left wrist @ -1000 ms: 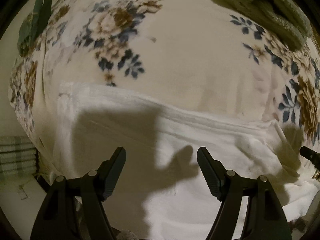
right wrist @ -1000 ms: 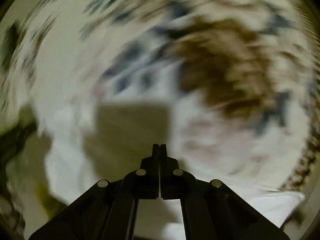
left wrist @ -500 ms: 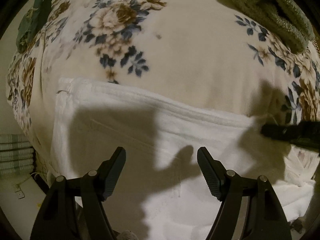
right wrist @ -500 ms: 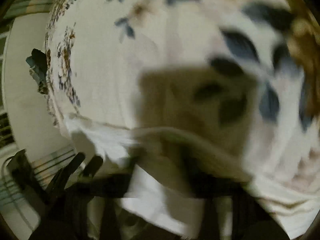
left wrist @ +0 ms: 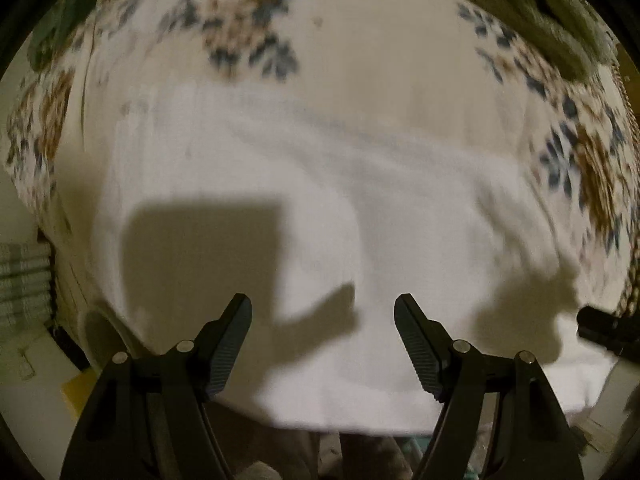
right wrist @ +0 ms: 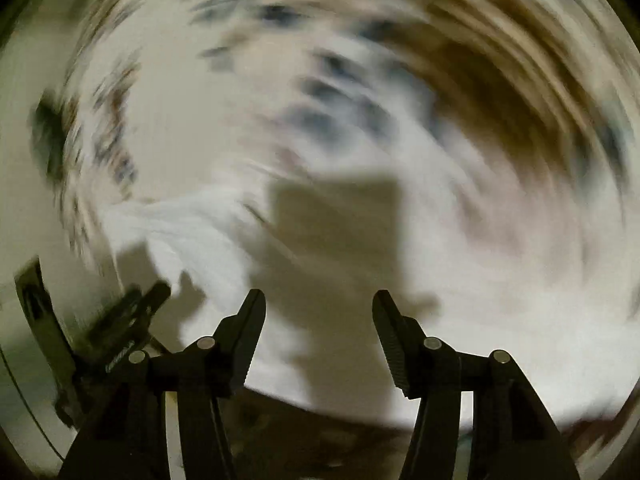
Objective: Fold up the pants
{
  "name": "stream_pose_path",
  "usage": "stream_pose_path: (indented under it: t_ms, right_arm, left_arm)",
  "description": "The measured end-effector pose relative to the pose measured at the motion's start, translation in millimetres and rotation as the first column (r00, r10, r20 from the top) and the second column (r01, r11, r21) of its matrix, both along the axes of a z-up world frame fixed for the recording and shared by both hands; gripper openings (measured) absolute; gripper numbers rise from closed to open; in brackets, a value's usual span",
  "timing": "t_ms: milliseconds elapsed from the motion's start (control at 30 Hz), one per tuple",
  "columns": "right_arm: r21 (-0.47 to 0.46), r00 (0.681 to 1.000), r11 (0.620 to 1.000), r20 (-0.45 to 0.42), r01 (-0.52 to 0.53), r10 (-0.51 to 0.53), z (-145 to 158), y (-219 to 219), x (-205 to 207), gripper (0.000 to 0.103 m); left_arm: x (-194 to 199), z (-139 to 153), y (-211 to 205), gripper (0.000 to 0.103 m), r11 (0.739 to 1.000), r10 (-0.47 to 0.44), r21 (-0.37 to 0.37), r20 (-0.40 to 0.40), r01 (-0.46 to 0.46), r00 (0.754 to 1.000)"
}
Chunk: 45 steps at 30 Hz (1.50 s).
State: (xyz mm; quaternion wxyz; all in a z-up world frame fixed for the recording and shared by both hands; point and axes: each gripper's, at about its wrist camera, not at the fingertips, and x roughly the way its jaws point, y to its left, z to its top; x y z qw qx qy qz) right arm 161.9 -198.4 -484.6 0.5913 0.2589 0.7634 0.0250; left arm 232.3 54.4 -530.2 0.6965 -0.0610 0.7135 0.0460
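Observation:
The white pants (left wrist: 320,200) lie spread flat across a floral blanket (left wrist: 380,60), a folded edge running across their far side. My left gripper (left wrist: 322,332) is open and empty, hovering over the near part of the pants. My right gripper (right wrist: 318,328) is open and empty above the white pants (right wrist: 192,232); that view is heavily motion-blurred. The right gripper's tip (left wrist: 604,328) shows at the right edge of the left wrist view. The left gripper (right wrist: 132,320) shows blurred at the lower left of the right wrist view.
An olive-green knit cloth (left wrist: 532,12) lies at the blanket's far right. A dark green item (left wrist: 56,36) sits at its far left edge. Striped fabric (left wrist: 24,276) and floor lie beyond the left edge.
My right gripper, shut a second ago, is now open and has swung back towards the near right. My left gripper has moved closer over the pants and stays open.

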Motion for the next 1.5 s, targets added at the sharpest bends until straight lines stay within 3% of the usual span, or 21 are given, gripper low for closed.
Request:
stream_pose_path:
  t_ms: [100, 200, 333, 433, 500, 533, 567, 700, 767, 833, 867, 900, 967, 1067, 1167, 1267, 1367, 1400, 1433, 1500]
  right_arm:
    - [-0.068, 0.96, 0.961, -0.061, 0.27, -0.274, -7, -48, -76, 0.059]
    - [-0.143, 0.84, 0.839, -0.074, 0.524, -0.538, -14, -99, -150, 0.058]
    - [-0.193, 0.74, 0.731, -0.036, 0.655, -0.672, -36, -138, -195, 0.058]
    - [-0.215, 0.718, 0.706, -0.031, 0.675, -0.695, -52, -164, -213, 0.042]
    - [-0.176, 0.68, 0.67, -0.007, 0.721, -0.733, -59, -168, -221, 0.021]
    - [-0.183, 0.676, 0.661, 0.027, 0.728, -0.736, -58, -168, -222, 0.005]
    - [-0.184, 0.68, 0.663, 0.045, 0.726, -0.732, -56, -167, -222, 0.004]
    - [-0.19, 0.69, 0.668, 0.089, 0.72, -0.718, -30, -172, -239, 0.004]
    - [-0.169, 0.706, 0.691, 0.053, 0.703, -0.706, -32, -171, -246, 0.004]
    - [-0.118, 0.732, 0.729, -0.026, 0.674, -0.681, -53, -177, -251, 0.004]
    - [-0.097, 0.72, 0.722, -0.062, 0.685, -0.691, -58, -184, -254, 0.011]
    - [-0.083, 0.704, 0.71, -0.088, 0.7, -0.705, -63, -189, -260, 0.021]
    - [-0.077, 0.667, 0.667, -0.034, 0.741, -0.744, -53, -212, -273, 0.031]
    - [-0.171, 0.589, 0.566, 0.135, 0.806, -0.797, -17, -257, -297, 0.033]
    - [-0.25, 0.528, 0.477, 0.208, 0.843, -0.823, -6, -308, -322, 0.038]
    - [-0.255, 0.486, 0.436, 0.184, 0.863, -0.855, -25, -348, -336, 0.041]
    - [-0.19, 0.485, 0.461, 0.113, 0.867, -0.867, -62, -367, -333, 0.041]
    - [-0.141, 0.499, 0.485, 0.091, 0.863, -0.862, -72, -368, -328, 0.035]
    - [-0.151, 0.524, 0.508, 0.1, 0.848, -0.846, -73, -368, -324, 0.032]
    - [-0.198, 0.591, 0.563, 0.135, 0.803, -0.795, -68, -364, -314, 0.014]
  left_arm:
    - [-31, -9, 3, 0.072, 1.0, 0.026, -0.012, -0.06, -0.026, 0.998]
    - [-49, -20, 5, 0.072, 0.999, 0.042, -0.006, -0.108, -0.043, 0.993]
    - [-57, -32, -9, 0.072, 1.0, 0.02, 0.014, -0.127, -0.019, 0.992]
    - [-59, -31, -30, 0.072, 0.999, -0.031, 0.023, -0.11, 0.034, 0.993]
    - [-60, -29, -46, 0.072, 0.997, -0.068, 0.028, -0.096, 0.071, 0.993]
    - [-62, -27, -61, 0.072, 0.995, -0.089, 0.029, -0.09, 0.092, 0.992]
    - [-63, -24, -69, 0.072, 0.993, -0.109, 0.028, -0.083, 0.112, 0.991]
    - [-64, -14, -98, 0.072, 0.983, -0.182, 0.03, -0.058, 0.184, 0.982]
    - [-67, -12, -107, 0.072, 0.976, -0.212, 0.035, -0.052, 0.214, 0.976]
    - [-74, -16, -119, 0.072, 0.97, -0.237, 0.048, -0.059, 0.239, 0.97]
    - [-74, -19, -120, 0.072, 0.968, -0.244, 0.044, -0.068, 0.247, 0.968]
    - [-76, -22, -125, 0.072, 0.967, -0.249, 0.037, -0.079, 0.252, 0.965]
    - [-78, -24, -137, 0.072, 0.963, -0.263, 0.03, -0.081, 0.266, 0.961]
    - [-76, -25, -161, 0.072, 0.955, -0.292, 0.023, -0.068, 0.294, 0.954]
    - [-77, -29, -209, 0.072, 0.93, -0.368, 0.001, -0.037, 0.368, 0.929]
    - [-77, -37, -267, 0.09, 0.88, -0.474, -0.019, -0.003, 0.474, 0.88]
    - [-78, -41, -300, 0.091, 0.859, -0.511, -0.029, 0.032, 0.512, 0.859]
    - [-77, -40, -309, 0.09, 0.854, -0.518, -0.03, 0.045, 0.52, 0.854]
    - [-78, -39, -314, 0.091, 0.85, -0.524, -0.032, 0.052, 0.526, 0.85]
    - [-79, -38, -315, 0.091, 0.851, -0.521, -0.042, 0.061, 0.523, 0.852]
